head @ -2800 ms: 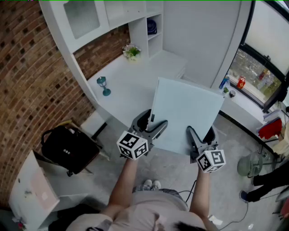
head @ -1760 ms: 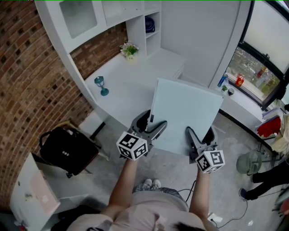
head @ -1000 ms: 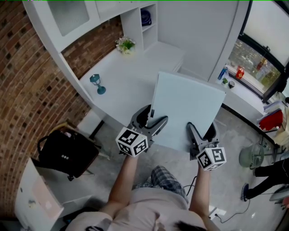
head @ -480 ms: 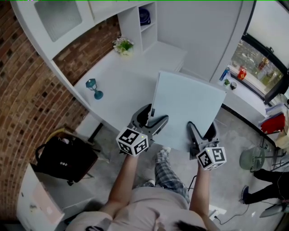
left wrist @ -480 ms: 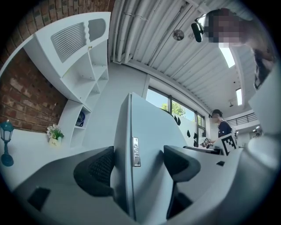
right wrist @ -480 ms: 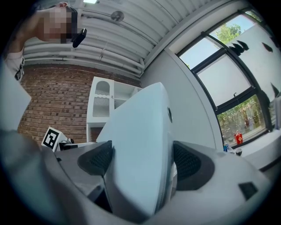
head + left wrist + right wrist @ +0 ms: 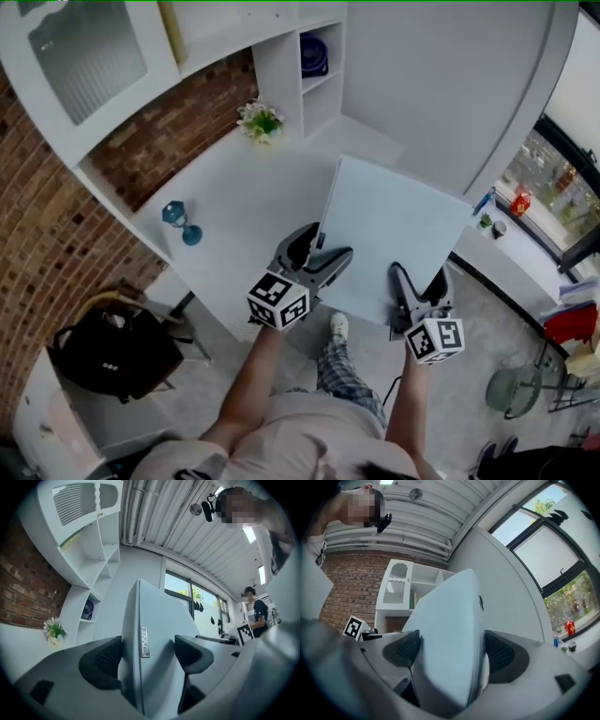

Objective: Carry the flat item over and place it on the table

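Note:
A pale blue-grey flat board (image 7: 394,234) is held level in front of me by its near edge, with both grippers. My left gripper (image 7: 314,251) is shut on the board's near-left corner, my right gripper (image 7: 417,281) on its near-right part. The board's far half hangs over the white table (image 7: 248,202). In the left gripper view the board (image 7: 154,634) stands edge-on between the left gripper's (image 7: 147,656) dark pads. In the right gripper view the board (image 7: 450,630) fills the gap in the right gripper (image 7: 452,651).
A teal goblet (image 7: 178,223) and a small flower pot (image 7: 260,122) stand on the table. White shelves (image 7: 314,66) rise behind it against a brick wall. A black bag (image 7: 112,352) lies on the floor at left. Bottles (image 7: 518,200) sit on the window sill at right.
I have stepped toward the table. The board, still gripped on both sides, now reaches over the tabletop, and the goblet and bag have slid left and down in view.

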Tool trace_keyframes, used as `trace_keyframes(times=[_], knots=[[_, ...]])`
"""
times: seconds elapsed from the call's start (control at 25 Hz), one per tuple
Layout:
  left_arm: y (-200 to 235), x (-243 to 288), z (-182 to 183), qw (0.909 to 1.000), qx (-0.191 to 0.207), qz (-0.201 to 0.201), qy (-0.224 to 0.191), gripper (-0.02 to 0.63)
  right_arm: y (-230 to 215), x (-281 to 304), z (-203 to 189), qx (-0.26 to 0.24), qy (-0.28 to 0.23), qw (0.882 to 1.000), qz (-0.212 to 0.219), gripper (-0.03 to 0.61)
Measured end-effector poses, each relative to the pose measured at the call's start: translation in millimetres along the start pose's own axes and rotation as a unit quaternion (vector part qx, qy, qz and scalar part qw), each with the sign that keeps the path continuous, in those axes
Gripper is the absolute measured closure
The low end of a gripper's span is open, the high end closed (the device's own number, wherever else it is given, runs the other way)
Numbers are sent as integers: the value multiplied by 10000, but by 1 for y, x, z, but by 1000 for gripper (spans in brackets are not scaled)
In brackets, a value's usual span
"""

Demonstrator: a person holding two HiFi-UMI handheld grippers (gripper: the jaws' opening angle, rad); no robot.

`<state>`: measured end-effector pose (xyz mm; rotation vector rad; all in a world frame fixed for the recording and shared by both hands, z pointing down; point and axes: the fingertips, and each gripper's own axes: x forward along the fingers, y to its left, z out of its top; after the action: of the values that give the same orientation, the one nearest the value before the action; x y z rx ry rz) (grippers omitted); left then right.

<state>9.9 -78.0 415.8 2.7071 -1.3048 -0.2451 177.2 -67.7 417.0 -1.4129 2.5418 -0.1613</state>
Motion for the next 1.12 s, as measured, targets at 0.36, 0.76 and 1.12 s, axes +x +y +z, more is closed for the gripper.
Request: trace_keyframes(times=[0.36,0.76,1.12], knots=[[135,129,33,9972,-93,713,-199,272,-81,199,13,25,276,9971,704,140],[224,177,33,9901,-215,1388,-78,272,-108,314,-10,250,646,9910,1149,140],[267,182,24,9862,-352,1617,104,272,-107,356,-35,416,921,9877,1195,140]])
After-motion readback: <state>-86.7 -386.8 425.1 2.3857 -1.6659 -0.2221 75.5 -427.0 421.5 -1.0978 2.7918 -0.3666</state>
